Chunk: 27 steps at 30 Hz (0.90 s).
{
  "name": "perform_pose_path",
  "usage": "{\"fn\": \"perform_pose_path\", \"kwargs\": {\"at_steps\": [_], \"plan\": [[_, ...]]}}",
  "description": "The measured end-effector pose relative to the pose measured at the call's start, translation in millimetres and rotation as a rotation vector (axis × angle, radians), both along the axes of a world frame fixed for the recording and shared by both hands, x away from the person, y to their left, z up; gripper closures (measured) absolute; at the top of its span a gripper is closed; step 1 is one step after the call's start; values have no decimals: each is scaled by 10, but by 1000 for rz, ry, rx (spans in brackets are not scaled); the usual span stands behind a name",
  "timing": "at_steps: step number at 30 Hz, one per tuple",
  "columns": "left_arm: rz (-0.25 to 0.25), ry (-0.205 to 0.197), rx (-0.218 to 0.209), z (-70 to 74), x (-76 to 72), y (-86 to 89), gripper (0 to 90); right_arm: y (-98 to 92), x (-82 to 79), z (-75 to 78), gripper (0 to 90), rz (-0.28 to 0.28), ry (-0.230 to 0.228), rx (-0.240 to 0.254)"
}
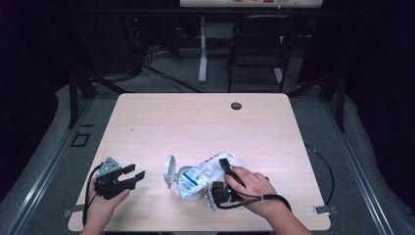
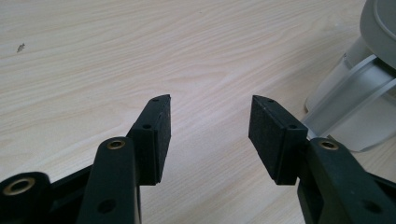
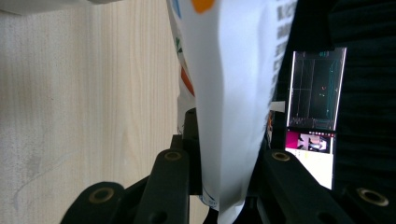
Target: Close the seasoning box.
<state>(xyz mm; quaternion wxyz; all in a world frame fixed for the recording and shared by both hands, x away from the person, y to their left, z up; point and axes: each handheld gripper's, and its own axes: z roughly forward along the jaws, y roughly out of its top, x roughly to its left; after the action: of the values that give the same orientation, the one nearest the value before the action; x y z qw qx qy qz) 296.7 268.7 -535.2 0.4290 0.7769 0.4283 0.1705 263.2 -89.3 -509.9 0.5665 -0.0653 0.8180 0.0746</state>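
Observation:
A white printed pouch [image 1: 208, 171] lies tilted over a white round container [image 1: 192, 195] near the table's front edge. The container's hinged lid [image 1: 170, 171] stands open at its left. My right gripper [image 1: 224, 169] is shut on the pouch's right end. In the right gripper view the pouch [image 3: 229, 93] runs up between the two black jaws of that gripper [image 3: 229, 140]. My left gripper [image 1: 137, 172] rests at the front left, open and holding nothing. In the left gripper view its pads [image 2: 161, 135] stand wide apart over bare wood, and the container [image 2: 355, 102] is off to the right.
The light wooden table [image 1: 195, 122] has a dark cable hole [image 1: 236, 105] near its far edge. A black chair [image 1: 259, 44] and a white desk leg [image 1: 202, 49] stand beyond it. A lit screen [image 3: 313, 93] appears past the pouch in the right gripper view.

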Motion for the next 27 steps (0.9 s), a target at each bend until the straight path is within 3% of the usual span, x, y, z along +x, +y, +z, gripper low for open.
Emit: {"fn": "perform_pose_path", "kwargs": {"at_steps": [12,18,20,22,27], "plan": [[1,1,0,-6,1,-3,494,-2,1,1,818,3,-5,13],[1,2,2,-5,1,-2,494,-33,2,10,830,-8,1,61],[0,1,2,-7,1,-5,494,-37,-6,32,832,-18,-1,53],[0,1,2,-7,1,-6,494,-46,-2,18,834,-13,10,93],[0,1,3,-8,1,-5,494,-54,-10,32,836,-19,10,99]]}}
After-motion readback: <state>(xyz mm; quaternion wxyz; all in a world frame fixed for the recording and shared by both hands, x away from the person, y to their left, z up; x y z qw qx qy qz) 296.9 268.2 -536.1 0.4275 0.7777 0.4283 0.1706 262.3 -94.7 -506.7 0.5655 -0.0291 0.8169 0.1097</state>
